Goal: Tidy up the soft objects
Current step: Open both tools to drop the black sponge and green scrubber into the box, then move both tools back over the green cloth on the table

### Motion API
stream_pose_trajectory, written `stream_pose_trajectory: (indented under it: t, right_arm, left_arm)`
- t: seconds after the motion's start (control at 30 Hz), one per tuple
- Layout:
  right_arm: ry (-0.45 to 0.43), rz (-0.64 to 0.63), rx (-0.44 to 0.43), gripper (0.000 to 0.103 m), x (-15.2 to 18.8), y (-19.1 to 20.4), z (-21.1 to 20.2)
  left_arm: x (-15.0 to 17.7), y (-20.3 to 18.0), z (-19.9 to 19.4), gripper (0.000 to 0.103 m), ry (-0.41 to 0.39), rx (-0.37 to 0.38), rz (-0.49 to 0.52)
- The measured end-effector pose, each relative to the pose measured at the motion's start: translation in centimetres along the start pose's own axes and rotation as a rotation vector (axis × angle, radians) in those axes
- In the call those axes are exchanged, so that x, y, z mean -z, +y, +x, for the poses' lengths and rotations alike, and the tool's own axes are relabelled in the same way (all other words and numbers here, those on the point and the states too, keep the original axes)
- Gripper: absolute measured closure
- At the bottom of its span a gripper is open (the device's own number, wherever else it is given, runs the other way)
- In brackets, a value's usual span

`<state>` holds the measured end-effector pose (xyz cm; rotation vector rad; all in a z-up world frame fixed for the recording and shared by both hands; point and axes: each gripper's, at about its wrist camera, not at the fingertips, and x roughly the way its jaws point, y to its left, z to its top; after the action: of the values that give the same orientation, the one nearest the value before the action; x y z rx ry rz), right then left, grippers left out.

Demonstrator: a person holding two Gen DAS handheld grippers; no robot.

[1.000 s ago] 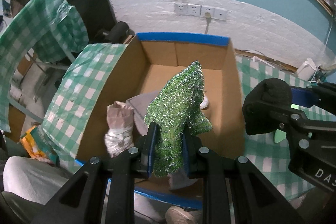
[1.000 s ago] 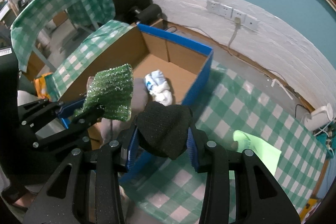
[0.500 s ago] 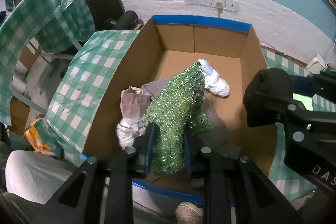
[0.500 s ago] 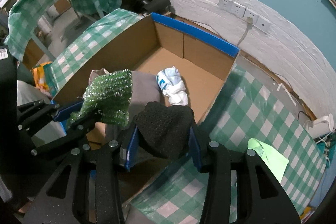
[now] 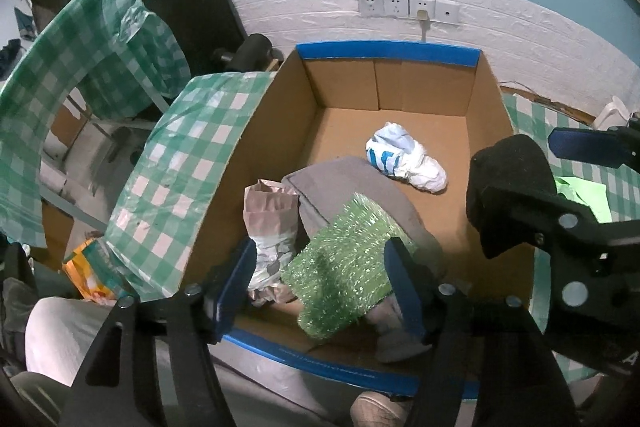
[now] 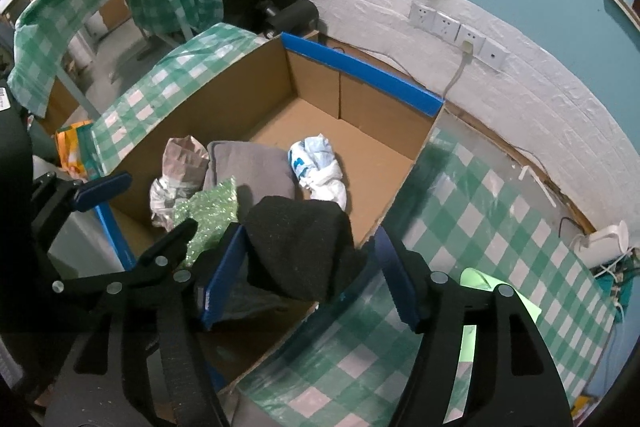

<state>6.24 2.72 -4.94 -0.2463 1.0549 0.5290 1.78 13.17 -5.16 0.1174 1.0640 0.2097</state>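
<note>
A cardboard box [image 5: 256, 131] with blue rims holds a grey cloth [image 5: 352, 187], a white-and-blue bundle [image 5: 404, 159] and a brown-and-white bundle [image 5: 272, 227]. My left gripper [image 5: 320, 287] is open over the box's near end; the glittery green cloth [image 5: 344, 267] lies loose between its jaws, on the grey cloth. My right gripper [image 6: 308, 267] has its jaws spread wide, and the black knit cloth [image 6: 296, 243] sits between them, just above the box's near right wall [image 6: 400, 187]. In the left wrist view the black cloth [image 5: 508, 195] hangs at the right.
A green-checked tablecloth [image 6: 480, 227] covers the table right of the box, with a light green sheet [image 6: 480, 291] on it. A checked sheet [image 5: 180, 155] drapes the box's left wall. Wall sockets [image 5: 408, 7] and a white-brick wall stand behind. An orange packet [image 5: 88, 271] lies lower left.
My left gripper has opened and let the green cloth drop into the box. My right gripper's jaws have spread apart around the black cloth. Both grippers moved closer over the box.
</note>
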Motion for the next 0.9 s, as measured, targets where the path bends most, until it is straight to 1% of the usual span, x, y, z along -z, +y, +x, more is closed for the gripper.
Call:
stream_pose_trajectory:
  t: [0.17,0.33,0.47,0.6,0.9]
  right_arm:
    - [-0.037,-0.003,0.010,0.032,-0.1,-0.3,-0.9]
    - [-0.061,0.034,0.005,0.032,0.1,-1.2,-1.7]
    - [-0.065,0.057,0.016,0.032,0.3,-2.2,-2.1]
    - [-0.066,0.083,0.026,0.032,0.8,-3.5,-2.5]
    - [-0.058,0.147,0.044,0.032,2.4,-6.6,-3.1]
  left_arm:
    - [-0.2,0.0,-0.2,0.033,-0.007,-0.002,-0.007]
    - [-0.3,0.0,-0.5,0.033,-0.020,0.000,-0.018]
    - [-0.3,-0.5,-0.9,0.032,-0.033,0.010,-0.011]
    - [-0.5,-1.2,-1.4,0.028,-0.048,0.034,-0.003]
    - [-0.9,-3.6,-2.2,0.028,-0.077,0.049,0.046]
